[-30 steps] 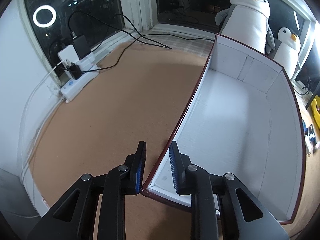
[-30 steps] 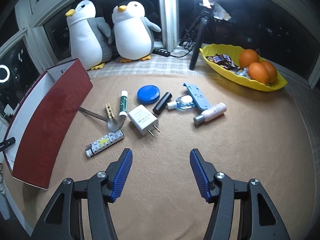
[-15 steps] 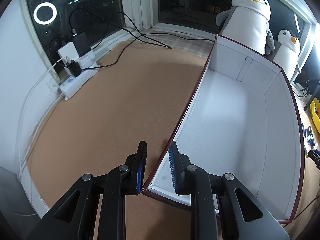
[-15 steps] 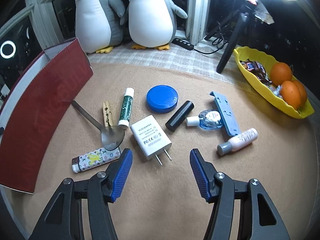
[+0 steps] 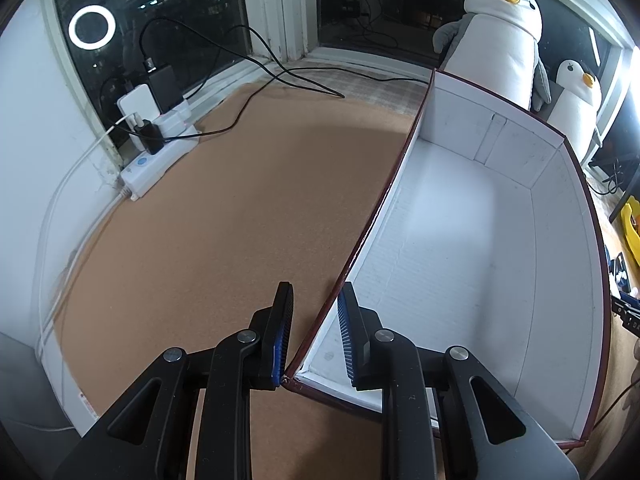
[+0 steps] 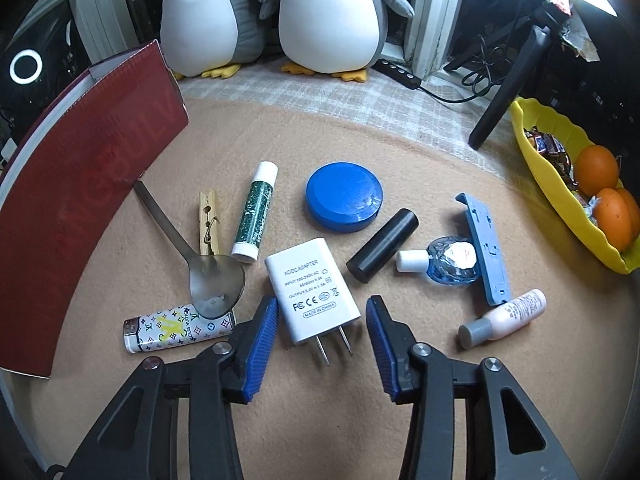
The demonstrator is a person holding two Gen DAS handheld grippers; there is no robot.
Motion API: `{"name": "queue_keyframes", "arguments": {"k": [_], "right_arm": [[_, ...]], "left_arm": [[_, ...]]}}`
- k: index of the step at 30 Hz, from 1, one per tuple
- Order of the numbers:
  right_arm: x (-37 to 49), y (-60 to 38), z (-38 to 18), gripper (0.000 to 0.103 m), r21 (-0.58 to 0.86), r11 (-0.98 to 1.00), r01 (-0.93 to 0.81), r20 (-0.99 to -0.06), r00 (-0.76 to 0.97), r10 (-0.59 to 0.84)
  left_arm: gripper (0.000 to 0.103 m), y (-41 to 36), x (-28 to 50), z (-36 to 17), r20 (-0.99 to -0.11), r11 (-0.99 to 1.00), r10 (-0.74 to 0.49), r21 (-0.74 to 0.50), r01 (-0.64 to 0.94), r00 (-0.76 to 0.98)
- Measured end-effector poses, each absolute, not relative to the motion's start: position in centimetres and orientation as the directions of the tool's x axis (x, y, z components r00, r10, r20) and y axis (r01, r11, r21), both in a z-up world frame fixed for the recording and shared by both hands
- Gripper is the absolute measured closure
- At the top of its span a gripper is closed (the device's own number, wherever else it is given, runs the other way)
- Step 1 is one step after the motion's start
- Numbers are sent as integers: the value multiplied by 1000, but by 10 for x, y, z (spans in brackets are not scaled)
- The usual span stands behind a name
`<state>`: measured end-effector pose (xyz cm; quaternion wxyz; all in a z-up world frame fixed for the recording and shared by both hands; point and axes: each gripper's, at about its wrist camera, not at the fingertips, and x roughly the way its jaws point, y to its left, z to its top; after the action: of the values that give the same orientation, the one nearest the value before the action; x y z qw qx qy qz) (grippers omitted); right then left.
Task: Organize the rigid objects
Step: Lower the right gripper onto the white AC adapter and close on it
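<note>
A white AC adapter (image 6: pixel 310 286) lies prongs toward me on the tan mat. My right gripper (image 6: pixel 322 300) straddles its near end, jaws closing, with slim gaps still showing beside both pads. Around it lie a spoon (image 6: pixel 218 284), a patterned lighter (image 6: pixel 176 330), a clothespin (image 6: pixel 209 222), a green tube (image 6: pixel 254 212), a blue round tin (image 6: pixel 344 196), a black tube (image 6: pixel 382 246) and small bottles (image 6: pixel 452 264). The dark red box (image 6: pixel 80 200) stands at left, its white inside (image 5: pixel 500 240) bare. My left gripper (image 5: pixel 315 286) is narrowly shut on its near wall at the corner.
A yellow bowl (image 6: pixel 560 200) with oranges and sweets sits at the right edge. Two plush penguins (image 6: pixel 332 12) and a tripod leg (image 6: pixel 508 84) stand at the back. A power strip (image 5: pixel 160 156) with cables lies by the window, left of the box.
My right gripper came forward and down over the adapter, and its jaws narrowed around it. The left gripper and the box stayed still.
</note>
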<state>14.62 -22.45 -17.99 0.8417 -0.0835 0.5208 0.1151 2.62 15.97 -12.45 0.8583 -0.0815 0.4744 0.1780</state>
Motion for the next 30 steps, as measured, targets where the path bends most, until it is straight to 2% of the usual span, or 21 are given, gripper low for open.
{"name": "queue_keyframes", "arguments": {"k": [19, 30], "right_arm": [[160, -219, -187, 68, 1, 954, -300, -908, 400, 127], [138, -236, -185, 70, 91, 959, -269, -899, 392, 195]], "left_arm": [[82, 160, 26, -125, -842, 923, 230, 31, -383, 487], [82, 160, 26, -125, -842, 923, 231, 32, -383, 488]]}}
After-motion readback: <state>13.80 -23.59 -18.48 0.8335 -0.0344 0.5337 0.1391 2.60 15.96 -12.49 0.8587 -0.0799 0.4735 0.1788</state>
